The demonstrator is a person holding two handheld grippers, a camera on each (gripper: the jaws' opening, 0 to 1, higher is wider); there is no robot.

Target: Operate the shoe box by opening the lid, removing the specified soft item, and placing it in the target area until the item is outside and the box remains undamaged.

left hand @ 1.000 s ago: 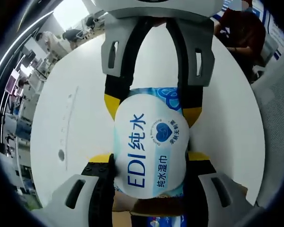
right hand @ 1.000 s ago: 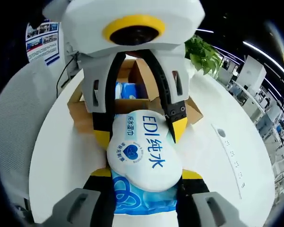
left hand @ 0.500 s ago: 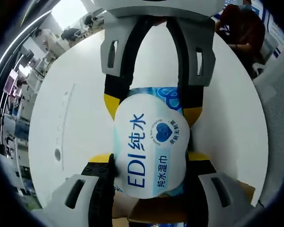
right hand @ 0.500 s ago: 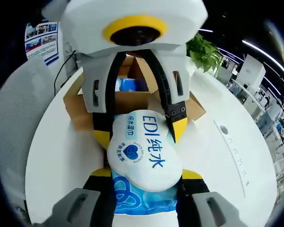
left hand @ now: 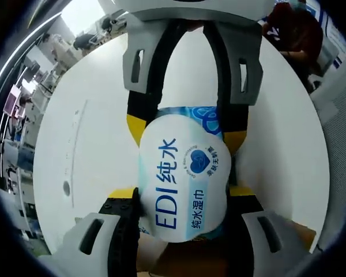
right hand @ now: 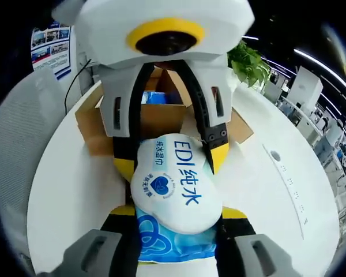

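A white and blue pack of wet wipes [left hand: 181,179] with blue "EDI" lettering is clamped from both ends. My left gripper [left hand: 183,193] is shut on its near end in the left gripper view. My right gripper [left hand: 185,131] comes in from the top of that view and is shut on the far end. In the right gripper view my right gripper [right hand: 179,212] holds the pack [right hand: 173,190] from below, and the left gripper [right hand: 170,161] holds it from above. Behind them the brown cardboard shoe box [right hand: 92,124] stands open with another blue pack [right hand: 161,97] inside.
Everything sits over a round white table [right hand: 69,196] with a row of small sockets [right hand: 288,179]. A grey chair back [right hand: 17,144] stands to the left, and a green plant [right hand: 248,63] is behind the box. A person in red [left hand: 294,34] sits beyond the table.
Both grippers keep the same hold on the pack. The two views have drifted a little, so the box sits slightly farther back and more of the table shows.
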